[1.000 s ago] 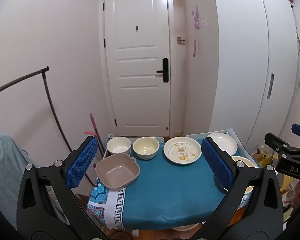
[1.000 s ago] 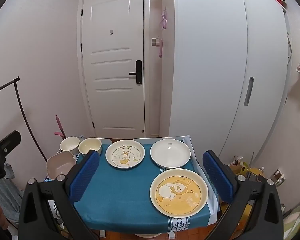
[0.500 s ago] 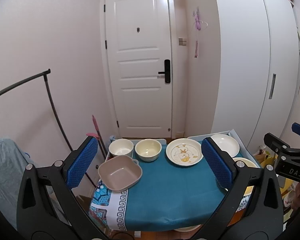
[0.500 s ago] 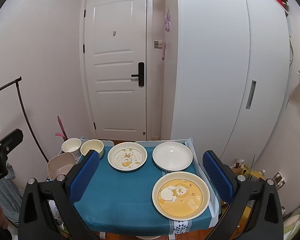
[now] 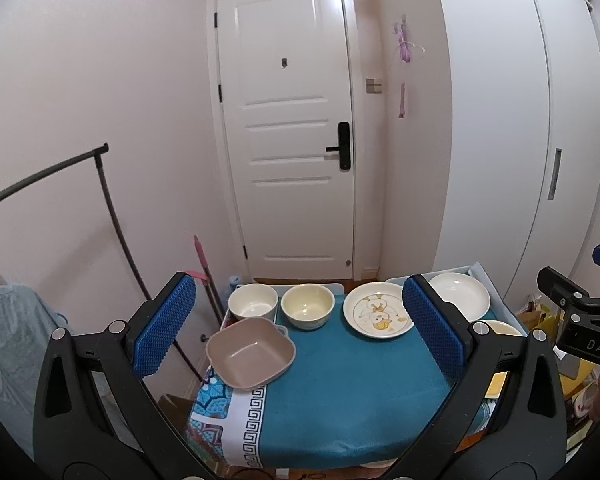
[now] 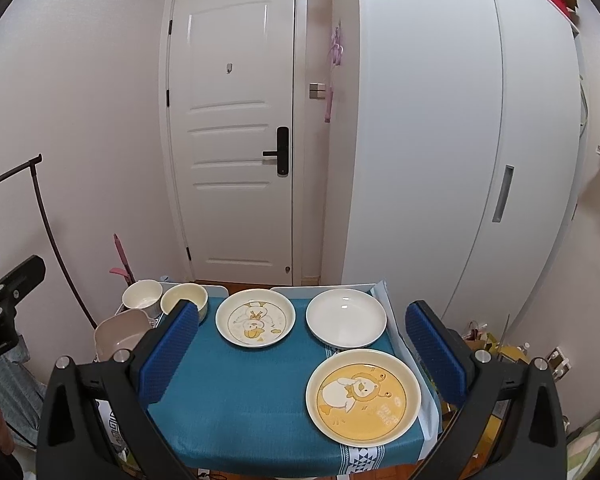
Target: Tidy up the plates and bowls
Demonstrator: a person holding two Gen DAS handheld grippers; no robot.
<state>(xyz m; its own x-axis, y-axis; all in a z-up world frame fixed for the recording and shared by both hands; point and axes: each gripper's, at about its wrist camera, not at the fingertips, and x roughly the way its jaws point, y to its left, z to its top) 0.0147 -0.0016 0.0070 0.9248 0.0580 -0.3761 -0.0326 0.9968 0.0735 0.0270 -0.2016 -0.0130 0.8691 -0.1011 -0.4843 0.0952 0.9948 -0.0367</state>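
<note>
A small table with a teal cloth (image 5: 340, 384) (image 6: 236, 396) holds the dishes. At the left are a pink square bowl (image 5: 250, 354) (image 6: 118, 334), a white bowl (image 5: 253, 301) (image 6: 142, 296) and a cream bowl (image 5: 308, 306) (image 6: 182, 300). A white plate with a duck picture (image 5: 378, 315) (image 6: 255, 317), a plain white plate (image 5: 462, 296) (image 6: 346, 318) and a yellow duck plate (image 6: 363, 396) lie to the right. My left gripper (image 5: 300, 330) and right gripper (image 6: 304, 356) are both open and empty, held above the near side of the table.
A white door (image 5: 288, 140) and a white wardrobe (image 6: 460, 140) stand behind the table. A black clothes rail (image 5: 112, 216) and a pink mop handle (image 5: 202, 260) are at the left. Bags and clutter (image 6: 488, 344) lie on the floor at the right.
Both views have tilted up a little and pulled back slightly, so the table sits lower in the frames. The dishes have not moved. Both grippers stay open.
</note>
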